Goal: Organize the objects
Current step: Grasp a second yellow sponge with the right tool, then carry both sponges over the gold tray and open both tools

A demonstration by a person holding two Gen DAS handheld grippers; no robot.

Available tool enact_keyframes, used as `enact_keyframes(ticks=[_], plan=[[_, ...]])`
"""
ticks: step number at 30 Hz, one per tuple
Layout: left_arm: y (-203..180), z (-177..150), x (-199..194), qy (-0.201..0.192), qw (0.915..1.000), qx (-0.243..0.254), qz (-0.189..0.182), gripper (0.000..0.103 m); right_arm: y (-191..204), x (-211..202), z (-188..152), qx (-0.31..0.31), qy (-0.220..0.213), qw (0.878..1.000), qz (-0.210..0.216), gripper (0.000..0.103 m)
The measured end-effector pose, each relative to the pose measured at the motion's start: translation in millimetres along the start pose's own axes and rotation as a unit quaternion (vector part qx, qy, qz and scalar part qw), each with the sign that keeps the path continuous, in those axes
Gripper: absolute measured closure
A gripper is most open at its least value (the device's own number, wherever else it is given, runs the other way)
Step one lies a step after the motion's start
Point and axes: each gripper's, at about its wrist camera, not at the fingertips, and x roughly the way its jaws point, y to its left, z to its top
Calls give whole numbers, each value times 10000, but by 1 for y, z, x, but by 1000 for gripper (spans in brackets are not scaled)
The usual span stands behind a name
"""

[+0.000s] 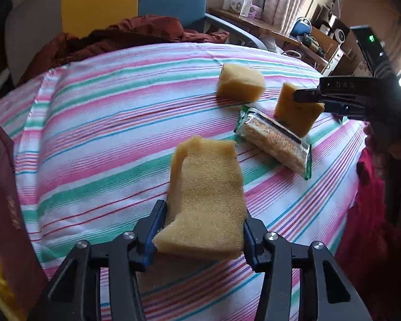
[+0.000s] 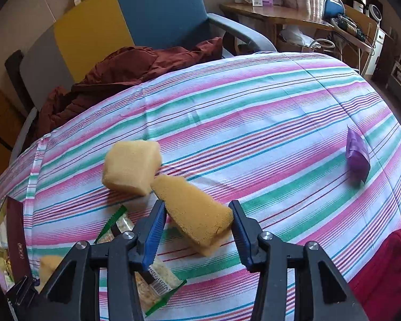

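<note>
Sponge pieces on a striped bedsheet [image 1: 107, 112], left gripper [image 1: 200, 230] jaws clenched on one sponge [image 1: 205, 200], right gripper [image 2: 197, 222] jaws clamping another sponge [image 2: 197, 214], wrapped cracker packet [image 1: 275, 140] and loose sponge block [image 1: 240, 84] between them, purple pouch [image 2: 357, 157] well apart.

The bedsheet [image 1: 107, 123] is white with pink, green, blue and thin red stripes, and the three sponge pieces on it, including the nearest one [image 1: 205, 198], are all yellow-tan. The wafer packet [image 1: 275, 139] is clear with green ends over pale beige wafers. Far right lies a purple pouch [image 2: 357, 157]; far left, a rust-red jacket [image 2: 136, 67] against a yellow and blue chair back [image 2: 125, 18].
</note>
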Motion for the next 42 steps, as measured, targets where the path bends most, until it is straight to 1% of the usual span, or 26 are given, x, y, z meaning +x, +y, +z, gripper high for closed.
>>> enact_keyframes(ticks=[4, 10, 18, 22, 26, 29, 32, 38, 42], plan=[[4, -7, -8, -17, 9999, -119, -11, 53, 1, -4, 0, -24, -61, 10000, 0, 58], [15, -17, -39, -203, 9989, -406, 77, 53, -3, -13, 2, 81, -287, 9996, -8, 58], [26, -23, -90, -649, 9960, -473, 379, 53, -10, -27, 2, 267, -570, 9980, 76, 58], [34, -32, -117, -898, 9929, -510, 590, 53, -6, -33, -1, 238, -668, 9973, 186, 58], [49, -41, -140, -1103, 9887, -623, 804, 53, 3, -43, -4, 184, -697, 9965, 426, 58], [60, -49, -153, -1260, 9845, -678, 1009, 53, 18, -55, -8, 37, -744, 9958, 528, 58], [70, -59, -165, -1391, 9804, -732, 1186, 53, 37, -69, -15, -95, -800, 9939, 748, 58], [93, -79, -183, -1530, 9733, -1008, 1380, 53, 95, -90, -32, -497, -777, 9860, 1393, 58], [112, -93, -192, -1549, 9690, -1242, 1473, 53, 142, -96, -47, -875, -603, 9759, 1905, 58]])
